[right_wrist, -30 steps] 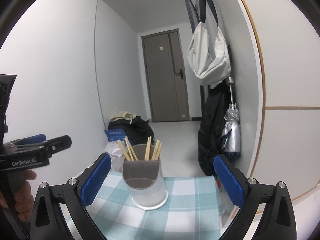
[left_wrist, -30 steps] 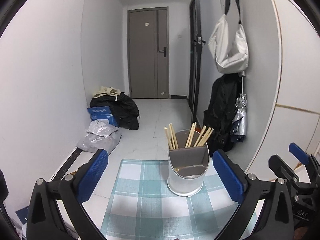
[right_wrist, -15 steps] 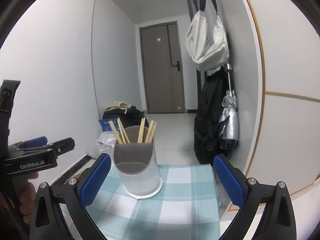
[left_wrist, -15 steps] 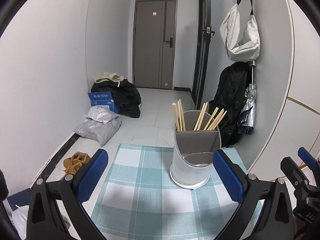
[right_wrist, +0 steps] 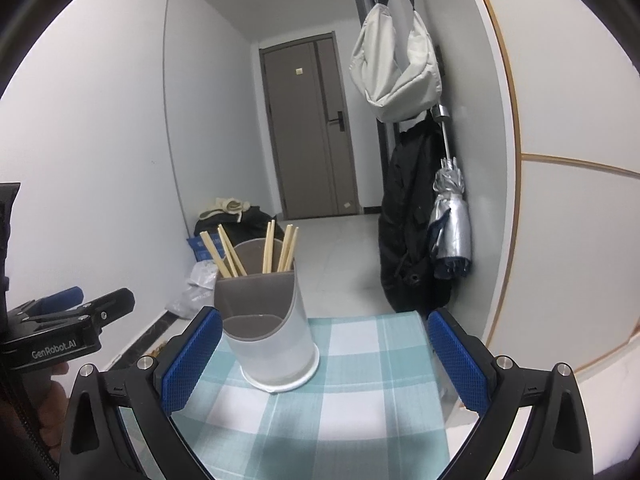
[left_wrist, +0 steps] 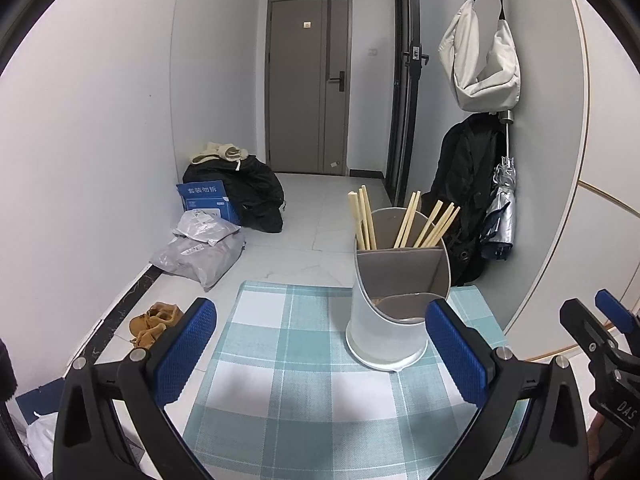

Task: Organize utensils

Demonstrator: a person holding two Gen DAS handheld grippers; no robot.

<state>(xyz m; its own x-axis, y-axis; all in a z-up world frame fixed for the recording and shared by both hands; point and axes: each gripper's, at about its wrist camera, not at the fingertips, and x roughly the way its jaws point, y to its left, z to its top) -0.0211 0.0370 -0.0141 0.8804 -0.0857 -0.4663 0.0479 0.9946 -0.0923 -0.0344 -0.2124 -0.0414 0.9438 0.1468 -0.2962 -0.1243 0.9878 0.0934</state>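
A white and grey utensil holder point(left_wrist: 390, 304) stands on a teal checked cloth point(left_wrist: 304, 384), with several wooden chopsticks point(left_wrist: 404, 220) upright in its back compartment. Its front compartment is lower and its contents are hidden. My left gripper point(left_wrist: 320, 344) is open and empty, just short of the holder, which sits toward its right finger. In the right wrist view the holder point(right_wrist: 268, 336) sits toward the left finger of my right gripper point(right_wrist: 324, 356), also open and empty. The chopsticks point(right_wrist: 250, 250) show there too.
The cloth-covered table ends at a tiled hallway floor. Grey parcels point(left_wrist: 200, 248), a blue box point(left_wrist: 206, 198) and a black bag point(left_wrist: 248, 188) lie on the floor at left. A black coat point(right_wrist: 412, 216), a silver umbrella point(right_wrist: 450, 220) and a white bag point(right_wrist: 394, 68) hang on the right wall.
Both grippers have tilted down and drawn slightly back and up; the holder sits lower in each view and more cloth shows. Both stay open. The holder has not moved.
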